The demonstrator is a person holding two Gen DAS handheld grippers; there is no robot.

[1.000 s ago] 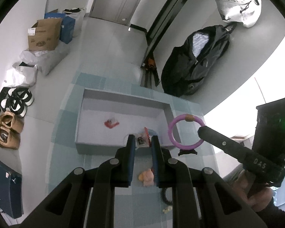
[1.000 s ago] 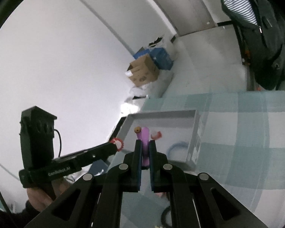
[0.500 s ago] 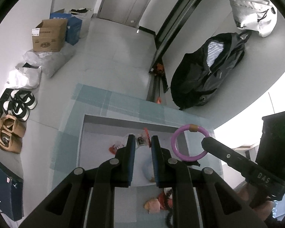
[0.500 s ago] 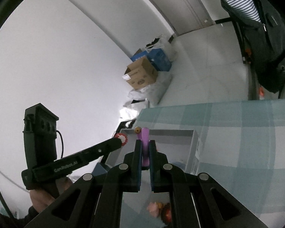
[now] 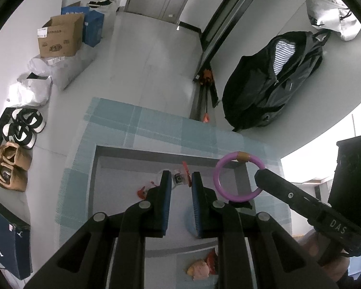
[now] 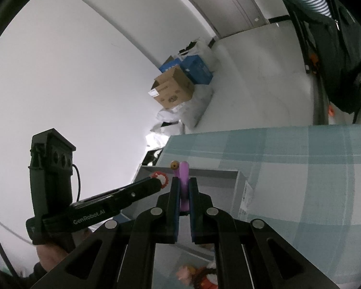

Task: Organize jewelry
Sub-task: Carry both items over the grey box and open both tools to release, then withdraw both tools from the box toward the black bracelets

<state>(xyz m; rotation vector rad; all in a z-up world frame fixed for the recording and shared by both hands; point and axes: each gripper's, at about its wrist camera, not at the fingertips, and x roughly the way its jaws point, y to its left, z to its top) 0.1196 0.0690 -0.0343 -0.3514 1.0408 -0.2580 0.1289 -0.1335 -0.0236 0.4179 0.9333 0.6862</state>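
A grey tray (image 5: 122,151) sits on a blue checked cloth (image 5: 156,122). My left gripper (image 5: 180,179) is shut on a small red and clear trinket (image 5: 181,175) and holds it above the tray's middle. My right gripper (image 6: 184,183) is shut on a purple bangle with a brown bead (image 6: 183,171), seen as a full ring in the left wrist view (image 5: 237,177), above the tray's right wall (image 5: 249,187). A small red piece (image 5: 142,192) lies inside the tray. The left gripper shows in the right wrist view with the red trinket (image 6: 160,177) at its tip.
A pink and red ornament (image 5: 201,268) lies on the cloth in front of the tray. On the floor beyond are cardboard boxes (image 5: 60,36), shoes (image 5: 24,125), a black jacket (image 5: 272,79) and a dark shoebox (image 5: 7,243).
Both grippers have moved forward over the tray with their items still held. The tray now lies beneath them and the pink ornament has dropped toward the bottom of the left wrist view.
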